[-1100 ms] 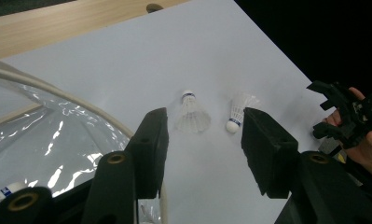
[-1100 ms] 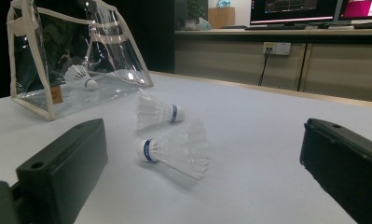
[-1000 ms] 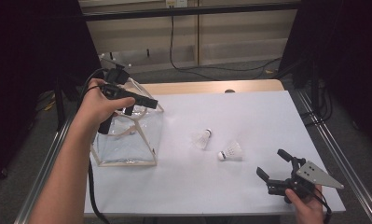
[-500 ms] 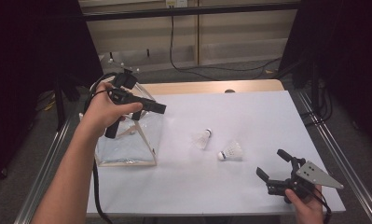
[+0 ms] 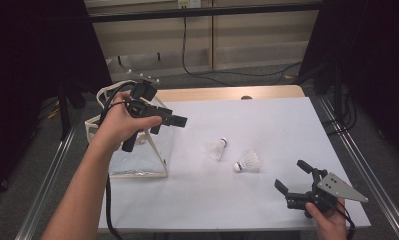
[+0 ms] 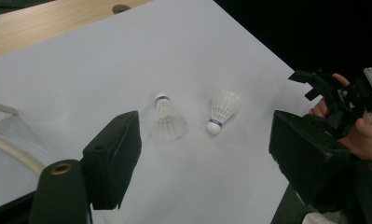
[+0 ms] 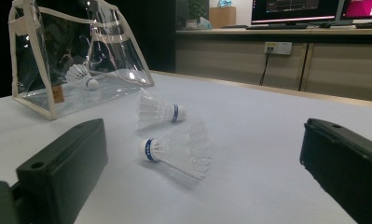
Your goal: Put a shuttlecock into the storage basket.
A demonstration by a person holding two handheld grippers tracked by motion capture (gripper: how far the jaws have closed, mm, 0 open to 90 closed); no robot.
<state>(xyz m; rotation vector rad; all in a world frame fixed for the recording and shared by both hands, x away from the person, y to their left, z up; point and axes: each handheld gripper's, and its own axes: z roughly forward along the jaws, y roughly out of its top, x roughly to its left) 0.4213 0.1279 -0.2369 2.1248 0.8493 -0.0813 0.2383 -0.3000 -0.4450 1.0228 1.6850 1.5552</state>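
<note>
While one shuttlecock [image 7: 83, 76] lies in bag [image 5: 137, 150], two wait beside bag on worktop [image 5: 267, 125]; left gripper [image 6: 204, 158] and right gripper [image 5: 295, 177] jaws open, empty.

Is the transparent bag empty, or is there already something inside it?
Not empty. In the right gripper view one shuttlecock lies inside the clear bag, seen through its wall.

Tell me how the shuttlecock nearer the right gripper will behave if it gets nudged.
The shuttlecock lies on its side on the smooth white table. It will probably swing round its cork tip rather than roll straight. Its thin feather skirt looks very light and easily crushed.
</note>
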